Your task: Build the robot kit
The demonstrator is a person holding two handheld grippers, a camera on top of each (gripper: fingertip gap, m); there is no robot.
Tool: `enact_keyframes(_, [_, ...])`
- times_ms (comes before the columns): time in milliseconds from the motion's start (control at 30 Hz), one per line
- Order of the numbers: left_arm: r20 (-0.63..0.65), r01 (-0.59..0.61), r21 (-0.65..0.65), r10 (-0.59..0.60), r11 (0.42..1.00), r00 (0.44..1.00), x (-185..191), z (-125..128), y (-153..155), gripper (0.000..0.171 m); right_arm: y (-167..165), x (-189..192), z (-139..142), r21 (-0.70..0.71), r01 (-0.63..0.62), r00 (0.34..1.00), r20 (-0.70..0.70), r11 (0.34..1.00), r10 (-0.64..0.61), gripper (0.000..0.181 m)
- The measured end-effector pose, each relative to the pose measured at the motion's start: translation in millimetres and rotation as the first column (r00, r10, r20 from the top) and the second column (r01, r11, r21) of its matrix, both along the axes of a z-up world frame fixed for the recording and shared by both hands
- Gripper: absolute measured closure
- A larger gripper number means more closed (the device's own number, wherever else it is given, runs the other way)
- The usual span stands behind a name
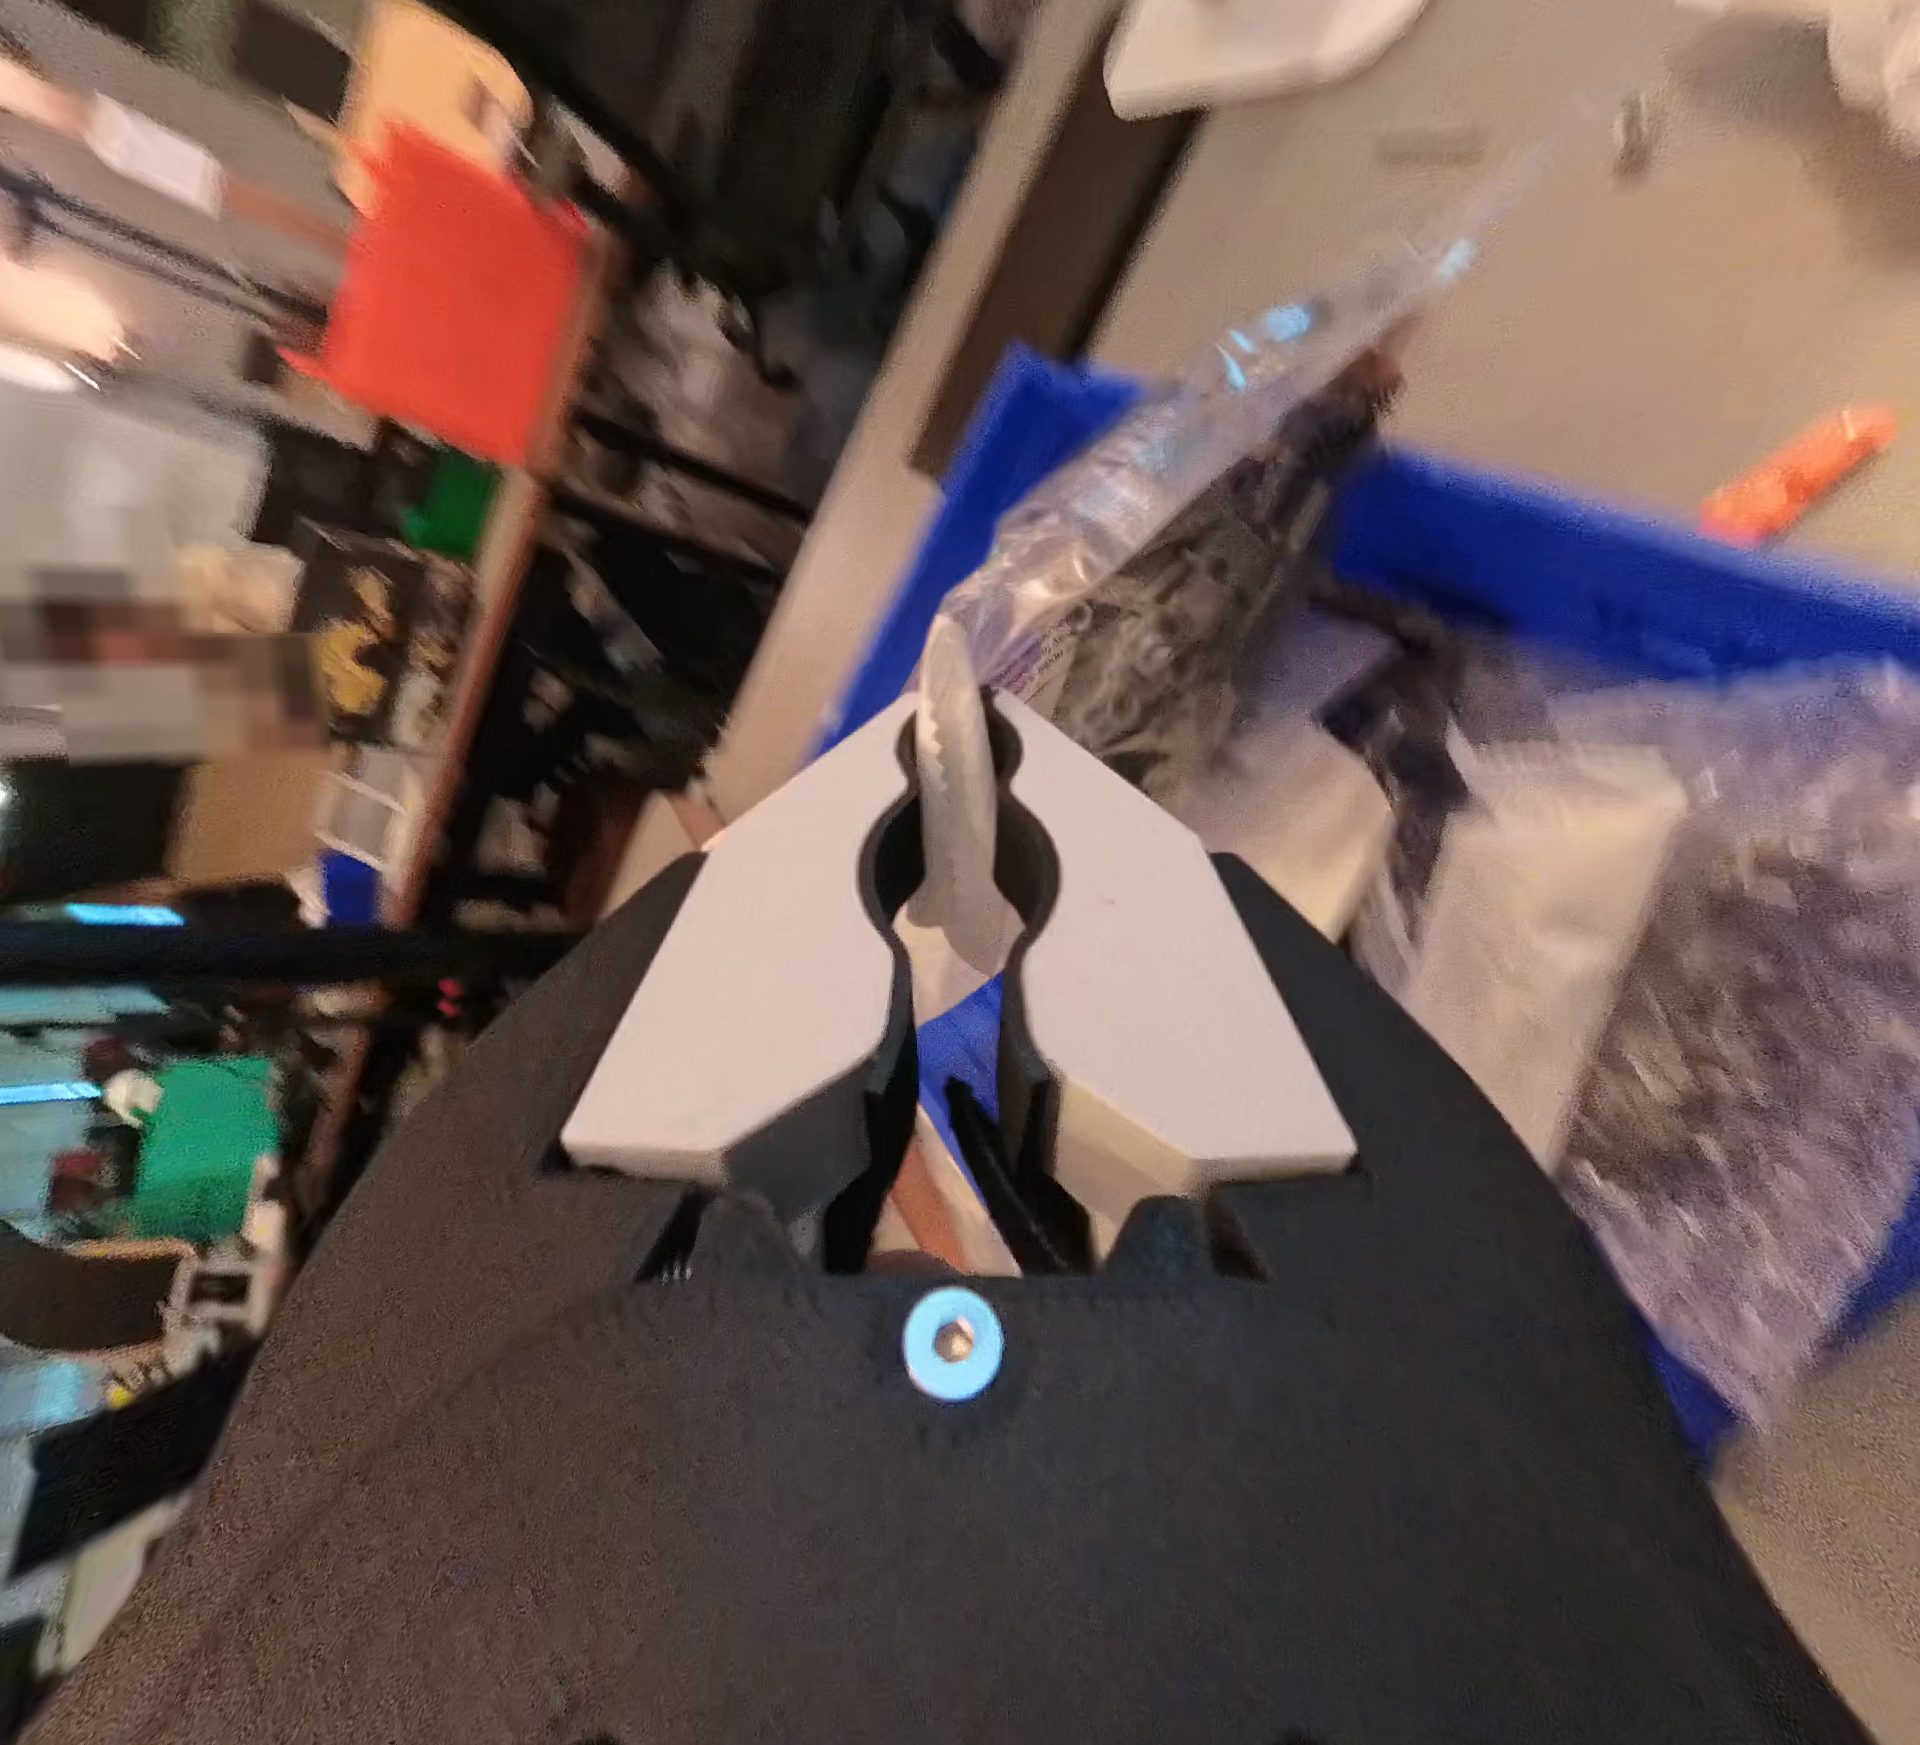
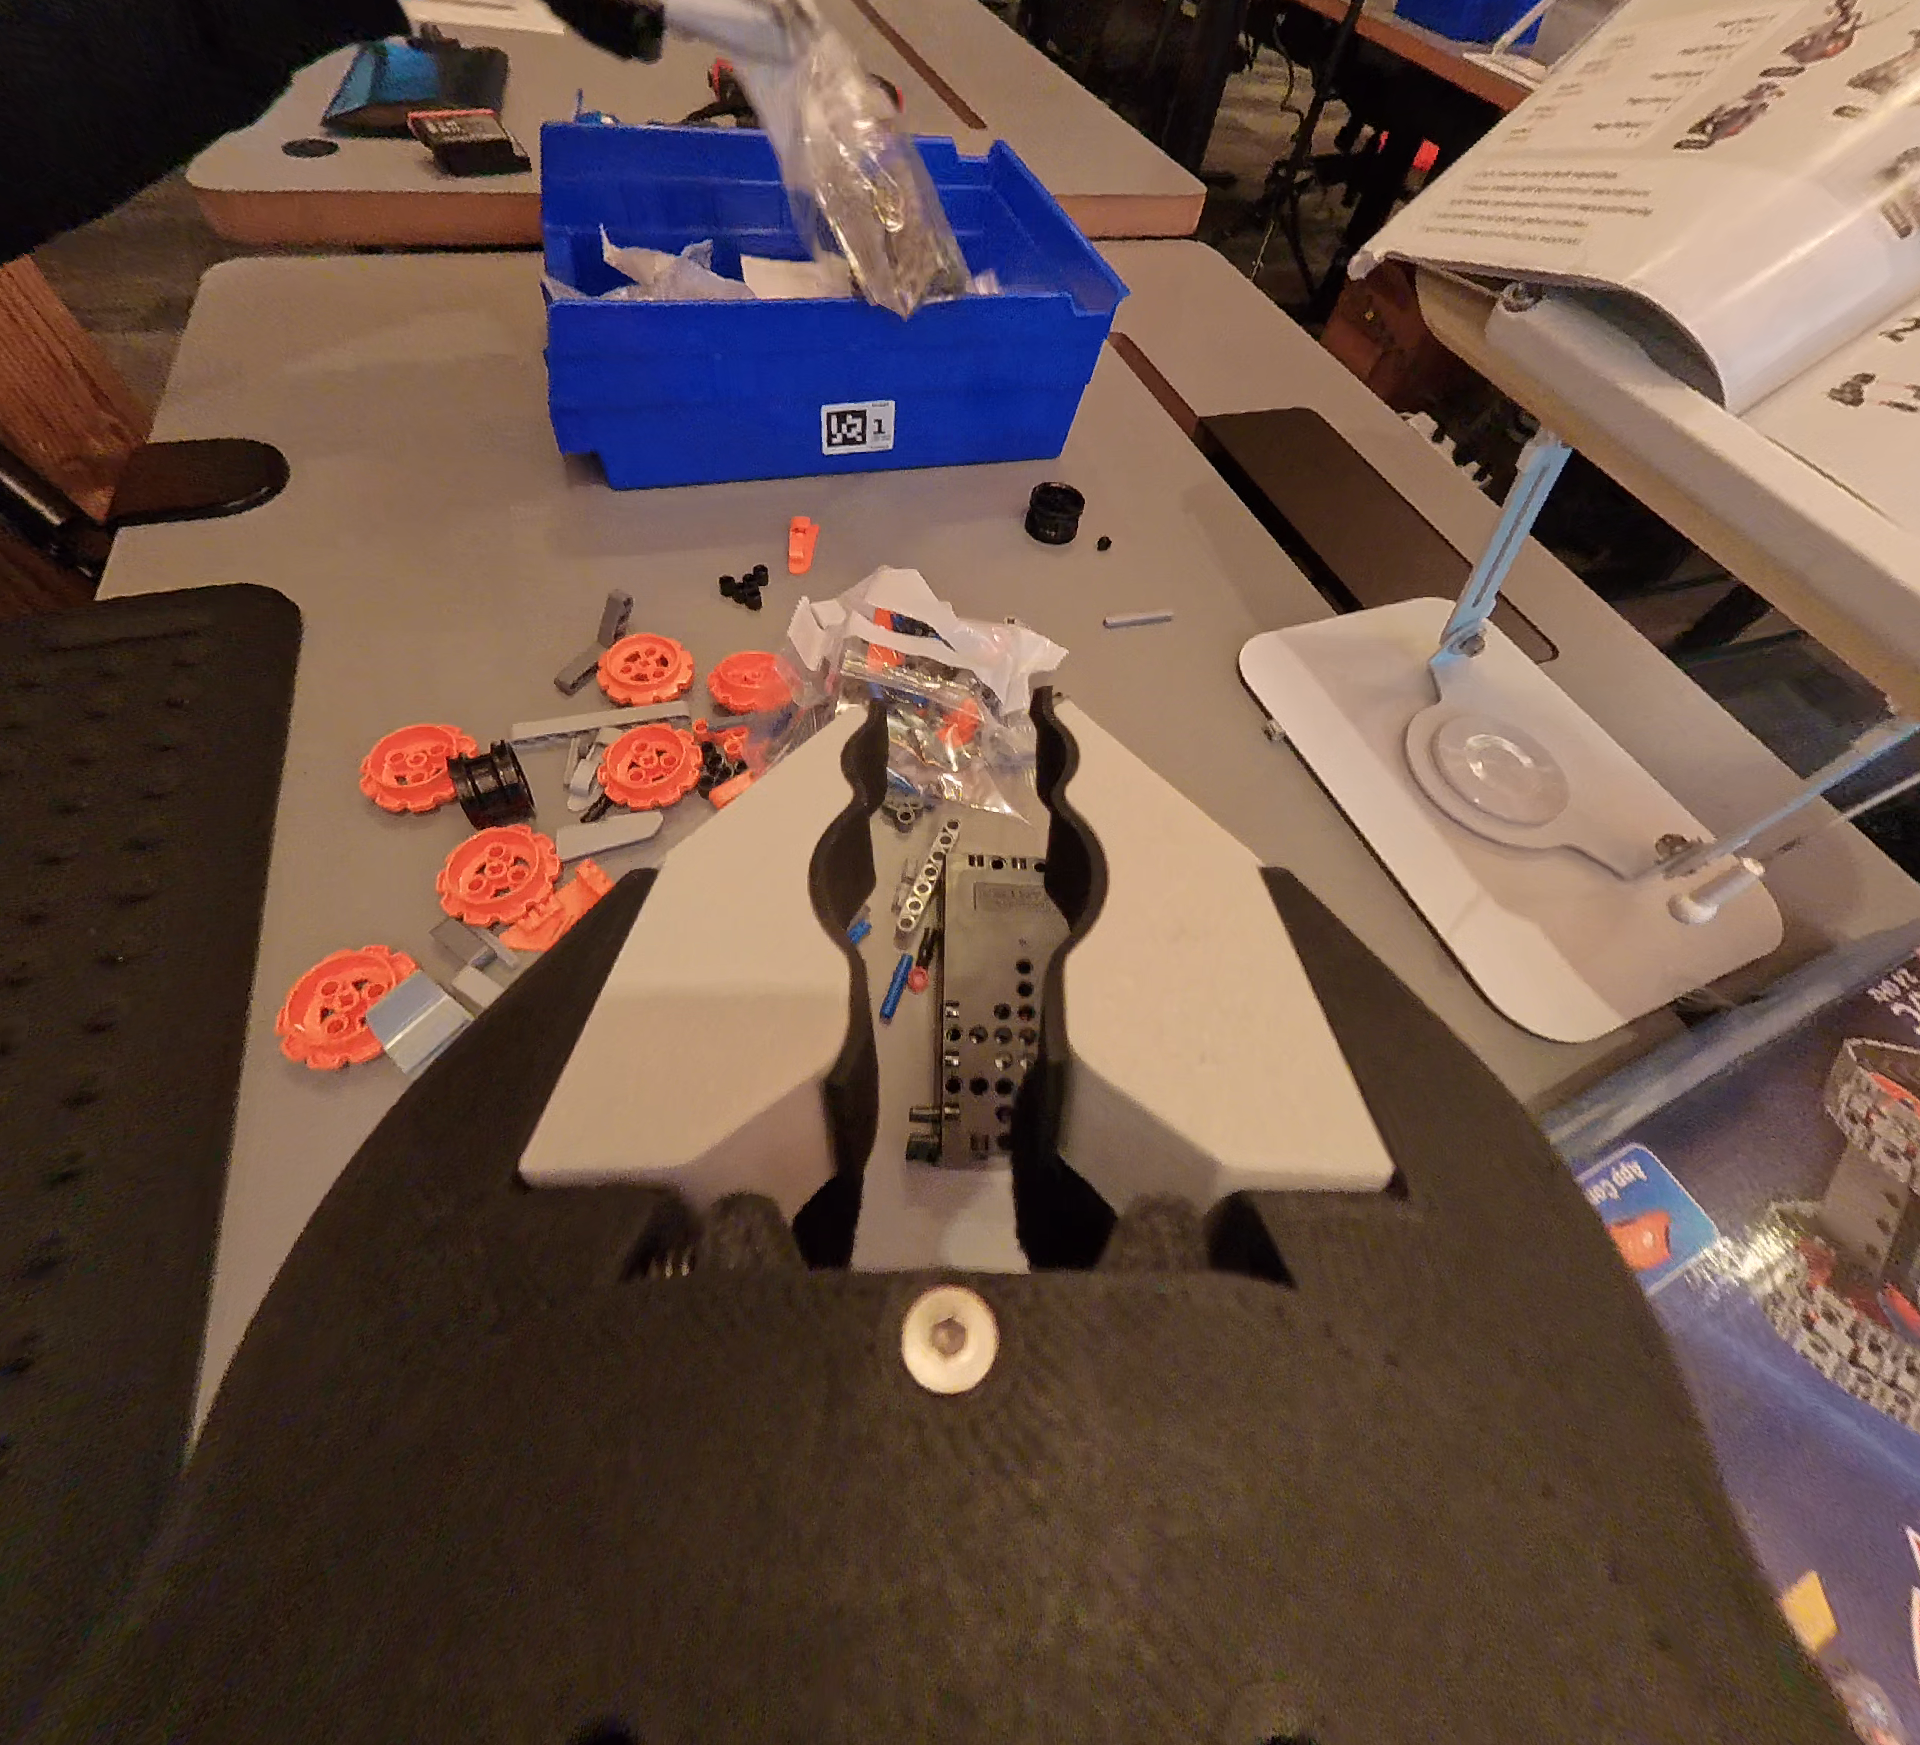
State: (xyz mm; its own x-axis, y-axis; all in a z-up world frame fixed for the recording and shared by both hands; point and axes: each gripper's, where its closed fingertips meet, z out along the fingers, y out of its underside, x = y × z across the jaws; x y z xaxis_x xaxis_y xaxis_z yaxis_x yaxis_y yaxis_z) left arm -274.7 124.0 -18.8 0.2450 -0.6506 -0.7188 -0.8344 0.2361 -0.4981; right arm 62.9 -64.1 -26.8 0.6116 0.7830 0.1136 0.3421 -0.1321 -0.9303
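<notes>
My left gripper (image 1: pixel 961 729) is shut on the edge of a clear plastic bag of dark parts (image 1: pixel 1195 542) and holds it over a blue bin (image 1: pixel 1558 552). In the right wrist view the same gripper (image 2: pixel 769 22) holds the bag (image 2: pixel 873 199) hanging into the bin (image 2: pixel 727 386). My right gripper (image 2: pixel 956 719) is open and empty above the grey table (image 2: pixel 364 407). Under its jaws lie a dark grey block with holes (image 2: pixel 987 999), a grey beam (image 2: pixel 928 874) and an open bag of small parts (image 2: pixel 925 656). Several orange wheels (image 2: pixel 499 874) lie to its left.
A white stand (image 2: pixel 1455 812) holding an open booklet (image 2: pixel 1683 168) is at the right. A printed box (image 2: pixel 1787 1280) lies at the near right. A black mat (image 2: pixel 125 864) is on the left. More bags lie in the bin (image 1: pixel 1714 968). A black wheel hub (image 2: pixel 1055 513) sits near the bin. Spacing between my two grippers at the tips: around 40 cm.
</notes>
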Motion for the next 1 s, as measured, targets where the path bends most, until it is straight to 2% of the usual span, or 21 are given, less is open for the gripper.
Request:
enact_keyframes(33, [-0.015,-0.038,-0.032,0.038,0.999,0.999,-15,-15,-2,0.160,-2,3,-1,-0.004,0.001,1.000,0.004,1.000,-0.001,0.154])
enact_keyframes(100, [0.030,-0.109,-0.110,0.113,0.988,0.993,-35,-27,-10,0.128,-3,14,-5,-0.015,0.023,1.000,0.019,1.000,-0.023,0.153])
enact_keyframes(133, [0.039,-0.139,-0.154,0.147,0.978,0.988,-44,-30,-15,0.122,-3,19,-8,-0.025,0.036,0.999,0.027,0.999,-0.035,0.153])
enact_keyframes(200, [0.030,-0.175,-0.218,0.186,0.960,0.982,-61,-33,-29,0.124,-5,31,-13,-0.042,0.058,0.998,0.037,0.997,-0.057,0.154])
enact_keyframes(267, [0.009,-0.242,-0.249,0.252,0.938,0.968,-77,-29,-38,0.117,-7,41,-17,-0.048,0.078,0.996,0.051,0.996,-0.075,0.155])
enact_keyframes(333, [0.040,-0.215,-0.243,0.232,0.946,0.972,-67,-11,-51,0.123,-10,47,-20,-0.053,0.085,0.995,0.056,0.995,-0.082,0.155])
enact_keyframes(400, [0.060,-0.103,-0.282,0.125,0.954,0.990,-37,-3,-74,0.138,-13,51,-21,-0.055,0.086,0.995,0.048,0.995,-0.084,0.157])
enact_keyframes(433, [0.047,-0.060,-0.286,0.076,0.956,0.996,-20,-5,-81,0.138,-14,53,-23,-0.060,0.089,0.995,0.051,0.994,-0.086,0.157])
enact_keyframes(533, [-0.200,-0.109,-0.129,0.081,0.986,0.976,-2,-30,-59,0.138,-15,54,-28,-0.074,0.086,0.996,0.047,0.994,-0.082,0.158])
enact_keyframes(567, [-0.217,-0.123,-0.074,0.104,0.990,0.971,6,-34,-45,0.140,-14,54,-29,-0.076,0.084,0.996,0.046,0.994,-0.081,0.158])
enact_keyframes(600, [-0.244,-0.125,-0.083,0.102,0.989,0.965,12,-44,-38,0.148,-14,54,-32,-0.077,0.088,0.995,0.053,0.993,-0.084,0.158])
enact_keyframes(633, [-0.287,-0.126,-0.119,0.088,0.985,0.954,13,-58,-35,0.162,-14,55,-34,-0.080,0.093,0.994,0.066,0.992,-0.088,0.158])
enact_keyframes(667, [-0.313,-0.160,-0.086,0.126,0.983,0.941,8,-61,-24,0.171,-14,57,-36,-0.082,0.098,0.993,0.076,0.992,-0.092,0.158])
enact_keyframes(700, [-0.341,-0.188,-0.076,0.152,0.979,0.928,1,-65,-17,0.171,-15,57,-37,-0.082,0.098,0.993,0.078,0.992,-0.092,0.159])
enact_keyframes(867, [-0.502,-0.211,-0.087,0.140,0.974,0.853,-39,-85,-13,0.171,-20,66,-41,-0.090,0.090,0.994,0.076,0.992,-0.084,0.162])
enact_keyframes(933, [-0.437,-0.195,-0.124,0.123,0.973,0.891,-37,-76,-20,0.171,-21,68,-40,-0.091,0.090,0.994,0.071,0.992,-0.083,0.162])
enact_keyframes(1000, [-0.307,-0.133,-0.084,0.101,0.988,0.946,-20,-44,-25,0.171,-21,69,-39,-0.088,0.093,0.993,0.077,0.992,-0.087,0.162])
